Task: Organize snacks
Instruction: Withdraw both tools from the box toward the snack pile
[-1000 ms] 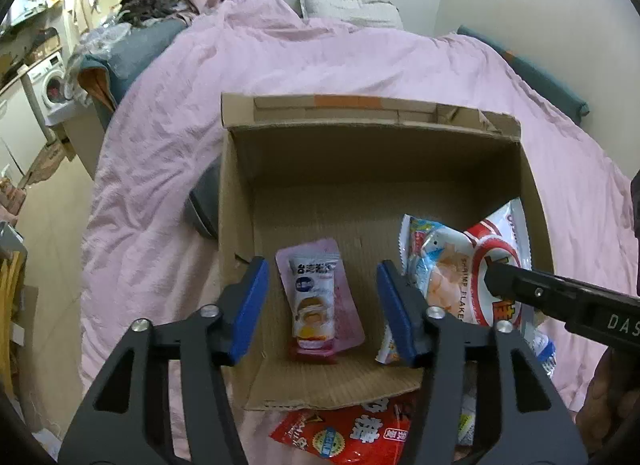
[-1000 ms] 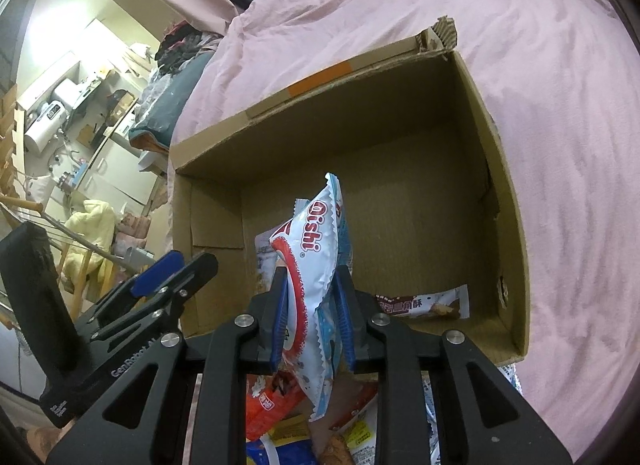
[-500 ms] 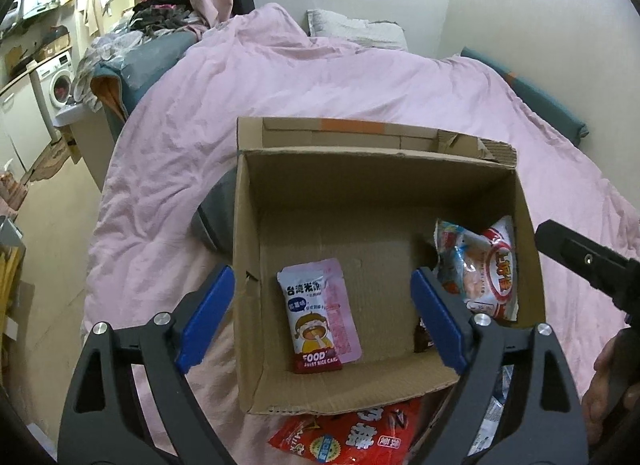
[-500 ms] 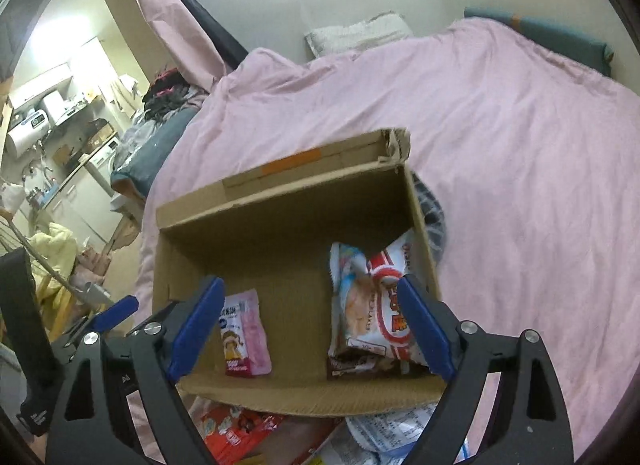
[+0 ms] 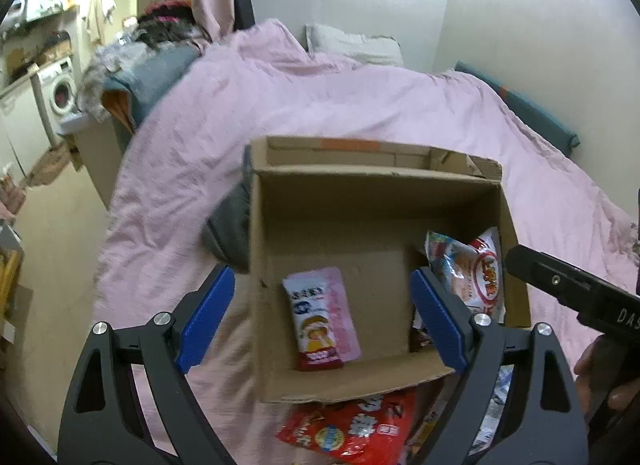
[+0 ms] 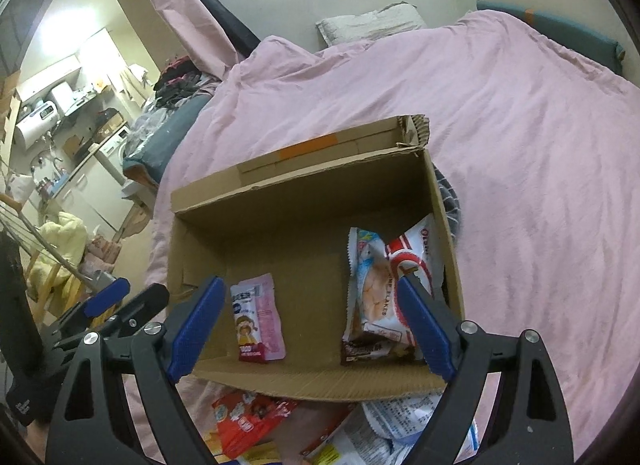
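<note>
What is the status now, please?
Left gripper open, empty. Right gripper open, empty. Pink packet and shrimp bag inside box. More snacks outside, unobstructed.

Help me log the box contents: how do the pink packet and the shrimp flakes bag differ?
The pink packet is narrow and lies flat on the floor of the cardboard box, on its left; the shrimp flakes bag is wider, red, white and blue, and leans against the right wall. The pink packet lies alone; the shrimp flakes bag rests over a dark brown packet. Both are sealed snacks inside the box.
</note>
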A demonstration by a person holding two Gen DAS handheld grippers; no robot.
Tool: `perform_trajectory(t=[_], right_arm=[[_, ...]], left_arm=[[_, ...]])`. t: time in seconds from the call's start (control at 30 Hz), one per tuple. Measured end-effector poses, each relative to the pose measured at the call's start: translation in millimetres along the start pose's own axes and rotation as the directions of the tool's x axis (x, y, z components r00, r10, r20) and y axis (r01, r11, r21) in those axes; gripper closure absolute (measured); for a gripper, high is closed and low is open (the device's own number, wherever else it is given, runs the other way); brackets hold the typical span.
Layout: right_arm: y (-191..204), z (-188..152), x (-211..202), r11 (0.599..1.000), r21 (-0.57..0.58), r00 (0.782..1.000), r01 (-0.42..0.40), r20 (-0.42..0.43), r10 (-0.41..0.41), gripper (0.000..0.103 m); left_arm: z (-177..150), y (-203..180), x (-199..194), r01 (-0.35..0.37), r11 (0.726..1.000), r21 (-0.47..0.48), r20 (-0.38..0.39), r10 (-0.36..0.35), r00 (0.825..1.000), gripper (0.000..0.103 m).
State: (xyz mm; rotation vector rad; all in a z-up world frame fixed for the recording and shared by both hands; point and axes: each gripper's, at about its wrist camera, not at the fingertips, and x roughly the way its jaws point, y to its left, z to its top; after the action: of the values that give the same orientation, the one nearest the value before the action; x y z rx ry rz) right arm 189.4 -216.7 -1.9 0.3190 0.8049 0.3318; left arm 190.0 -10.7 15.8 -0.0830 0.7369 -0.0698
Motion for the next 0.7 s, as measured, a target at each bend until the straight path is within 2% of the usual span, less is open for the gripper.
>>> perform_trajectory(t=[0.07, 0.17, 0.23, 0.37, 0.43, 0.57, 0.7], right_arm=[[2.0, -1.2, -4.7, 1.0, -0.001, 1.0, -0.011, 0.003, 0.011, 0.013], [5.9, -4.5, -17.1, 0.998, 0.004, 0.998, -0.064, 0.015, 0.064, 0.013], [8.8, -8.4, -27.0, 0.998, -0.004, 0.998, -0.065, 0.026, 0.065, 0.012], [11.3, -15.5, -34.4, 0.997, -0.007, 0.997, -0.076, 0.008, 0.076, 0.0], [12.6, -18.9, -36.8, 0.996, -0.003, 0.996, -0.086, -0.004, 0.086, 0.0], [17.0, -27.2, -43.8, 0.998, -0.027, 0.998, -0.062, -0.005, 0.061, 0.0], [13.8, -38.9, -52.7, 0.998, -0.013, 0.998, -0.062, -0.022, 0.062, 0.0]], left_arm=[[1.0, 3.4, -9.4, -0.002, 1.0, -0.012, 0.023, 0.002, 1.0, 0.015], [1.1, 6.0, -18.6, 0.006, 1.0, -0.008, 0.037, -0.006, 0.999, 0.0], [-1.5, 2.8, -19.7, 0.001, 1.0, 0.024, 0.03, -0.002, 1.0, 0.0], [-10.8, 1.8, -21.0, 0.027, 0.999, 0.023, -0.028, -0.026, 0.999, 0.0], [-15.4, 2.1, -27.2, 0.039, 0.999, 0.018, -0.031, -0.039, 0.999, 0.0], [-22.6, 3.0, -39.5, 0.014, 0.999, 0.039, -0.022, -0.013, 1.0, 0.0], [-31.4, 8.5, -47.4, 0.003, 0.999, 0.04, -0.047, -0.001, 0.999, 0.0]])
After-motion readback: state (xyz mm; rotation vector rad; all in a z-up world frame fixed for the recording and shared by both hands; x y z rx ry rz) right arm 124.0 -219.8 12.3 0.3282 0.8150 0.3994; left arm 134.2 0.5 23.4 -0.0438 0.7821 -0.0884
